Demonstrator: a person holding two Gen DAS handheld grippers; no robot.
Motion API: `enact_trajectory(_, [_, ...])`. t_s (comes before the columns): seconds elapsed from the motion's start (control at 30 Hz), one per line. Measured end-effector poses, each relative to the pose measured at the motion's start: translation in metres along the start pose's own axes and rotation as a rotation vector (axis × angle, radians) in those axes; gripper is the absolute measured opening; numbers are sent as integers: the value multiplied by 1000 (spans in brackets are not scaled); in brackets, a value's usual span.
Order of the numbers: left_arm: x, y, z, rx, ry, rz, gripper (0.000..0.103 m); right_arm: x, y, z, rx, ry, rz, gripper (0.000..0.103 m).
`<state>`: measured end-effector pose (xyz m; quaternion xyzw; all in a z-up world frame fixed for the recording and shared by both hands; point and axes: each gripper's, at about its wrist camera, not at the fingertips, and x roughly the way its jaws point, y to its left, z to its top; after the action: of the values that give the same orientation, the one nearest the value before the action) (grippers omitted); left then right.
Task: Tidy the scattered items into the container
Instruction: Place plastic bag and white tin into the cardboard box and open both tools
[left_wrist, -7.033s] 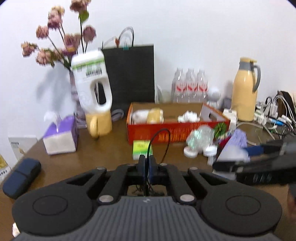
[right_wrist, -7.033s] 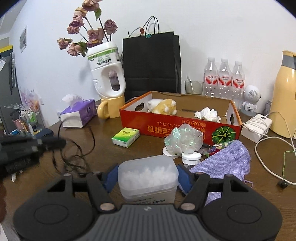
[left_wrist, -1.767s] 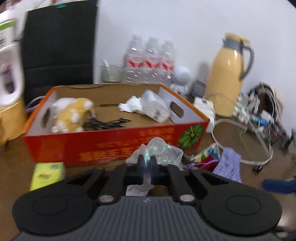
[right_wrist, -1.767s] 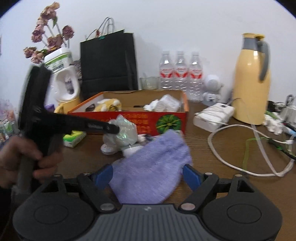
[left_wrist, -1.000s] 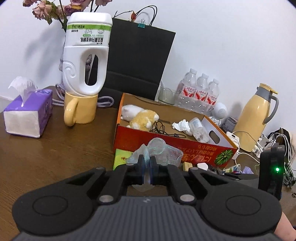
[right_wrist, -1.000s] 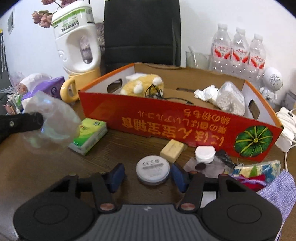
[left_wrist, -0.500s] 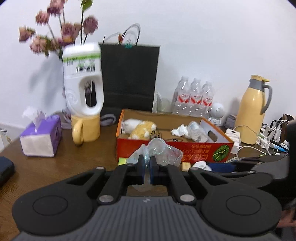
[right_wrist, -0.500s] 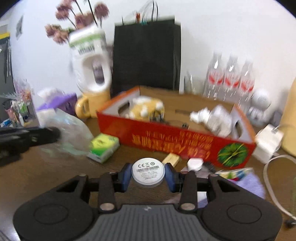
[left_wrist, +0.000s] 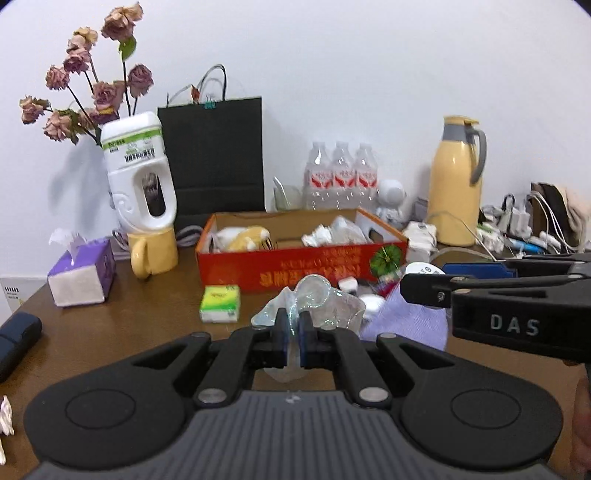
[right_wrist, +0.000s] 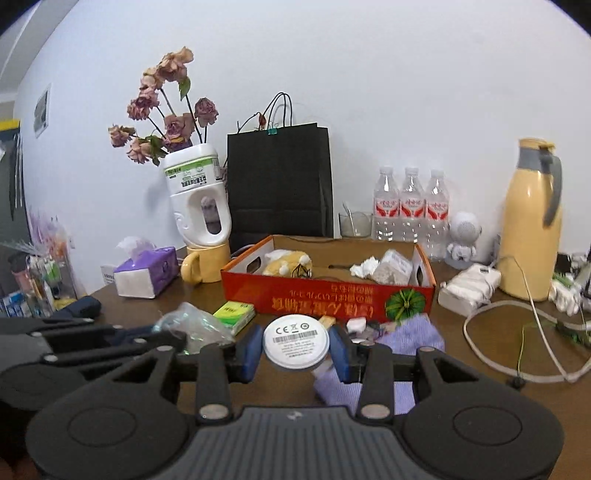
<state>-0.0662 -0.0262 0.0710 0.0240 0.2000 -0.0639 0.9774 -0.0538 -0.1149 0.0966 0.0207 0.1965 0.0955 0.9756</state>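
Red cardboard box (right_wrist: 328, 297) at table centre, holding a plush toy (right_wrist: 286, 261), crumpled tissue (right_wrist: 365, 266) and a small clear container (right_wrist: 393, 267). Near the box: left gripper (left_wrist: 291, 332), jaws pressed together on a crumpled clear plastic bag (left_wrist: 317, 302); to its right, right gripper (right_wrist: 295, 349), pads pinching a white round disc (right_wrist: 295, 341). A green tissue packet (right_wrist: 234, 313) and purple cloth (right_wrist: 410, 338) lie on the table (right_wrist: 480, 369) just in front of the box.
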Motion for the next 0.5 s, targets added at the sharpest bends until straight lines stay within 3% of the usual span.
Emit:
enact_trajectory(0.17, [-3, -6, -1, 9, -1, -23, 6, -11, 2, -11, 10, 5, 14, 38])
enact_trajectory(0.3, [18, -1, 8, -4, 17, -43, 6, 1, -3, -4, 15, 6, 15, 38])
enact_trajectory(0.4, [46, 4, 31, 6, 3, -24, 6, 23, -12, 12, 5, -2, 6, 38])
enact_trajectory(0.5, [87, 15, 71, -13, -5, -66, 6, 58, -31, 44, 5, -11, 2, 38])
